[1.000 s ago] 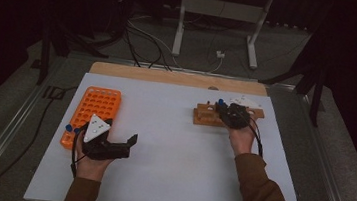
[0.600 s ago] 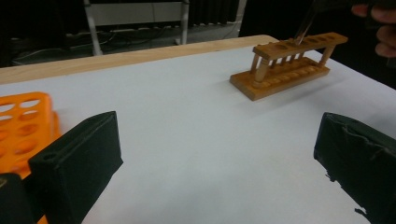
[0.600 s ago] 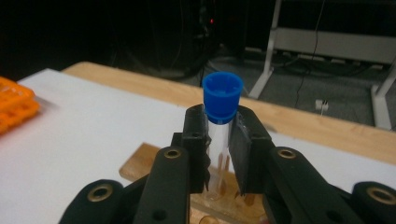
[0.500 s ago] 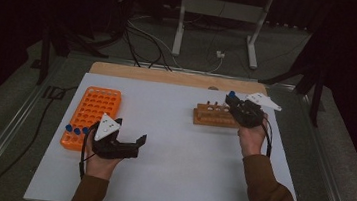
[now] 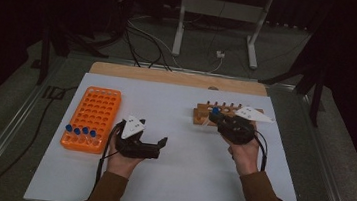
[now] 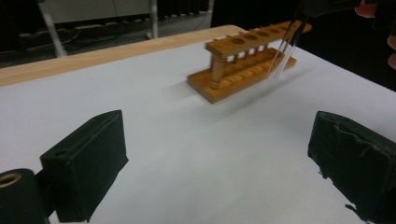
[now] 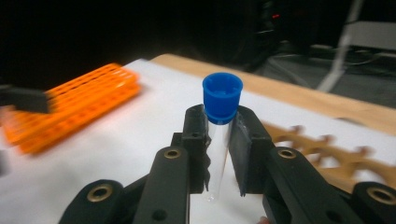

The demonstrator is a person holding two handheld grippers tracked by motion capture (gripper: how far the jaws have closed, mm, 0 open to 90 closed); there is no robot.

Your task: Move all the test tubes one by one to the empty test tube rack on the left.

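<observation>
My right gripper (image 5: 216,118) is shut on a clear test tube with a blue cap (image 5: 214,111), held just above the near side of the wooden tube rack (image 5: 202,114). In the right gripper view the tube (image 7: 219,140) stands upright between the pads, cap (image 7: 222,98) on top, with my right gripper (image 7: 220,135) clamped just under it. My left gripper (image 5: 154,145) lies open near the table's middle, pointing right. In the left gripper view the left gripper (image 6: 219,154) has wide, empty jaws that face the wooden rack (image 6: 243,65), and the hanging tube (image 6: 282,53) is beside it.
An orange grid rack (image 5: 92,116) sits at the left on the white table mat (image 5: 173,180), with several blue-capped tubes (image 5: 80,131) in its front row. It appears blurred in the right gripper view (image 7: 79,105). A wooden board edge (image 5: 179,78) runs along the back.
My right gripper has come up off the wooden rack with the tube and turned to point left. My left gripper has slid right, away from the orange rack toward the middle.
</observation>
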